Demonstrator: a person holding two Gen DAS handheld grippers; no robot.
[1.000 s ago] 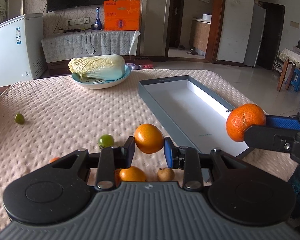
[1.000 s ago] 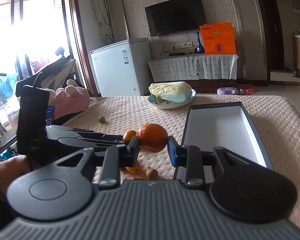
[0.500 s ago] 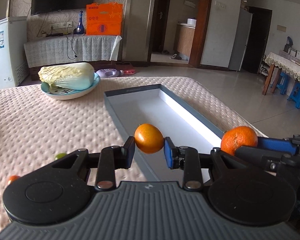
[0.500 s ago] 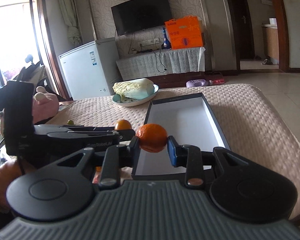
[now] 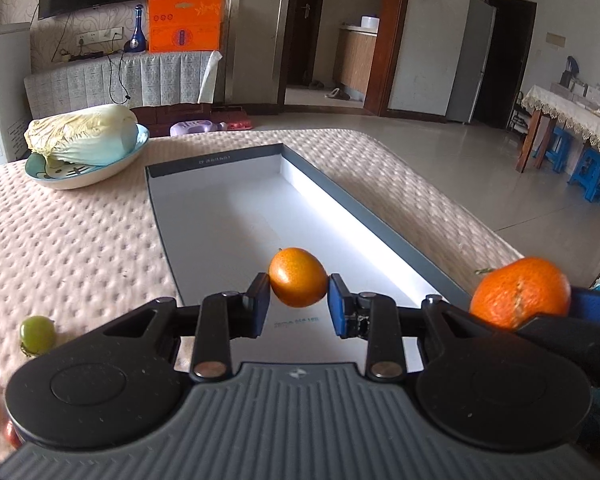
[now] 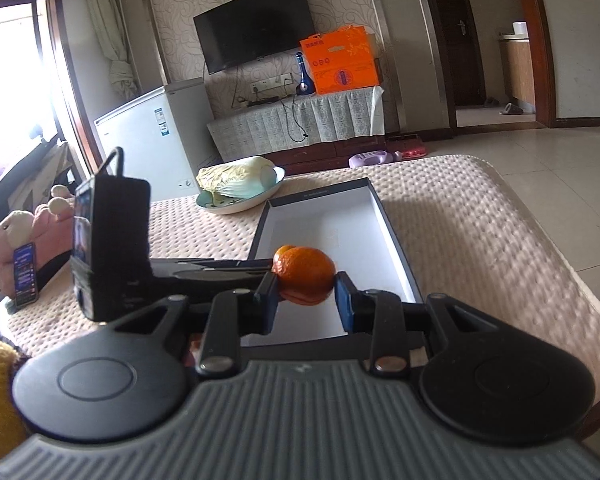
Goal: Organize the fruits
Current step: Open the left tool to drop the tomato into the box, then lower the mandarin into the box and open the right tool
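Note:
My left gripper [image 5: 298, 302] is shut on a small smooth orange [image 5: 297, 277] and holds it above the near end of the grey box lid [image 5: 220, 216]. My right gripper [image 6: 305, 298] is shut on a rough-skinned mandarin [image 6: 307, 270], also above the box's near end [image 6: 324, 220]. The mandarin shows at the right of the left wrist view [image 5: 520, 293], beside the left gripper. The small orange peeks out behind the mandarin in the right wrist view [image 6: 283, 249].
A bowl with a napa cabbage [image 5: 82, 136] stands at the table's far left, beside the box. A green grape [image 5: 37, 335] lies on the pink tablecloth left of my left gripper. A phone mount [image 6: 108, 240] rises on the left gripper.
Both grippers have moved right with their fruit, from above the loose fruits on the cloth to above the near end of the box. The two held fruits are closer together.

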